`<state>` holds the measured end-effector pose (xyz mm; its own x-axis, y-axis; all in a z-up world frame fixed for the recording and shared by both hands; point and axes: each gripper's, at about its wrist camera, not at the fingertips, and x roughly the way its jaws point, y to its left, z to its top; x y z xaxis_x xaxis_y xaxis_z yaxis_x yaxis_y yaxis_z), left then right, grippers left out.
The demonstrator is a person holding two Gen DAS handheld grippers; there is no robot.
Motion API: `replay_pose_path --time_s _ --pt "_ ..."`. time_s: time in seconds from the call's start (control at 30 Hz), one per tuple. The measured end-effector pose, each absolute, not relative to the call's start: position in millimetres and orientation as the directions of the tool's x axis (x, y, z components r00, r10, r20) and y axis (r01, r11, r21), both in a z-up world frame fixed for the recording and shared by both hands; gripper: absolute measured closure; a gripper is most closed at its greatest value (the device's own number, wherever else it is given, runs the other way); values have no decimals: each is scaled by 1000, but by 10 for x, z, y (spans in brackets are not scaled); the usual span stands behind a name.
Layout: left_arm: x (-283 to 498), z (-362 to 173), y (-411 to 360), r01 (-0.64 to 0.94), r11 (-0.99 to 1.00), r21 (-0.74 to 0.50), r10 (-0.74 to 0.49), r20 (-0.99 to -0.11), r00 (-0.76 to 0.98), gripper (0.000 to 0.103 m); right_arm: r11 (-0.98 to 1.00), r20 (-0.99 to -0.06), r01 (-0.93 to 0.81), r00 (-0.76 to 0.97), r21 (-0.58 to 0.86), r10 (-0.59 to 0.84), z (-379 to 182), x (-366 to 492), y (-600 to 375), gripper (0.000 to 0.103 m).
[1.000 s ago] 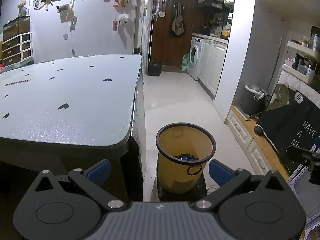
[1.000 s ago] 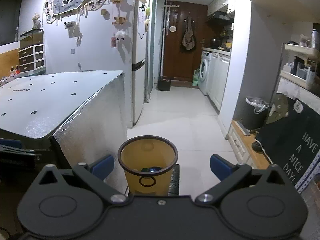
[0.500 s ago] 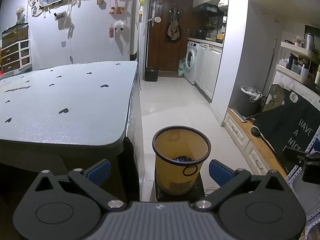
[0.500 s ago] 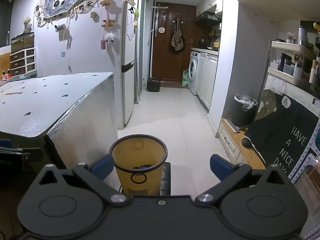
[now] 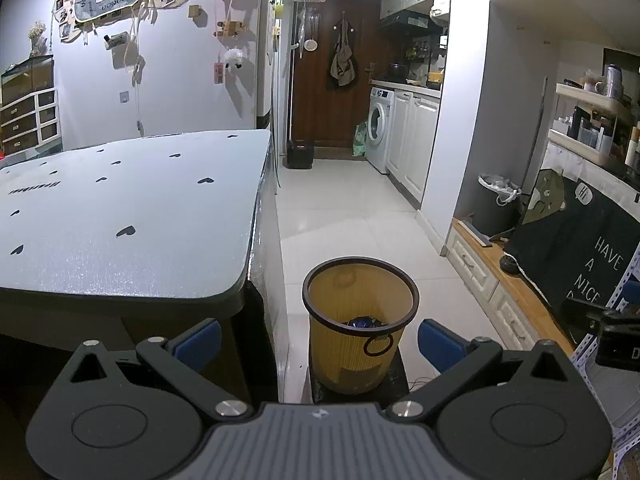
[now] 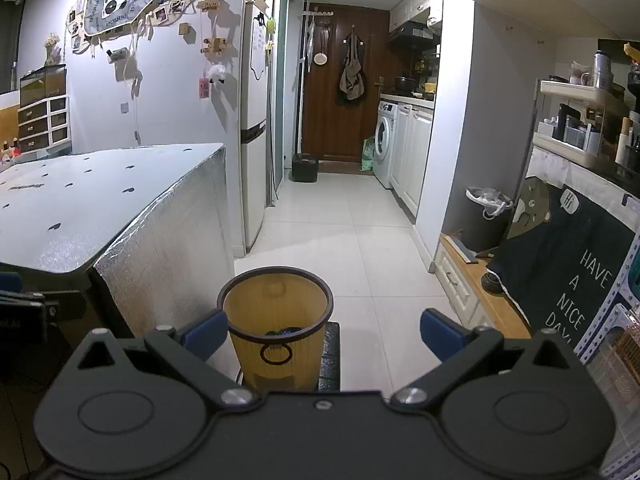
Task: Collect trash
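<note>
Kitchen corridor, white tiled floor [image 5: 348,208], dim light. Item: yellow trash basket [image 5: 360,344] with dark rim, standing upright on a dark mat [image 6: 330,356], long axis vertical, mouth pointing up; a ring handle hangs on its near wall. Contents: some blue and dark scraps at the bottom (too small to identify). Position: on the floor just beside the corner of the bench [image 5: 128,216], whose grey top bears black heart marks. Left tongs [image 5: 319,336]: spread wide, blue pads either side of the basket, holding nothing. Right tongs [image 6: 323,330]: likewise wide, empty, basket nearer the left pad. Also: washing machine [image 6: 385,140] and brown door [image 6: 340,92] at the corridor's far end.
</note>
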<state>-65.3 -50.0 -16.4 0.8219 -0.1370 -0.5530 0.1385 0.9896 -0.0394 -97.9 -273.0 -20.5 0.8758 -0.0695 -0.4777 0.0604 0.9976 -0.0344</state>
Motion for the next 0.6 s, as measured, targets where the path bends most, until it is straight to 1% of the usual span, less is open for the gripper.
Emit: replay_pose_path --time_s 0.6 --pt "-654 -154 -519 145 989 -37 -140 -558 818 0 997 -477 66 876 -36 -75 -174 -979 -2754 0"
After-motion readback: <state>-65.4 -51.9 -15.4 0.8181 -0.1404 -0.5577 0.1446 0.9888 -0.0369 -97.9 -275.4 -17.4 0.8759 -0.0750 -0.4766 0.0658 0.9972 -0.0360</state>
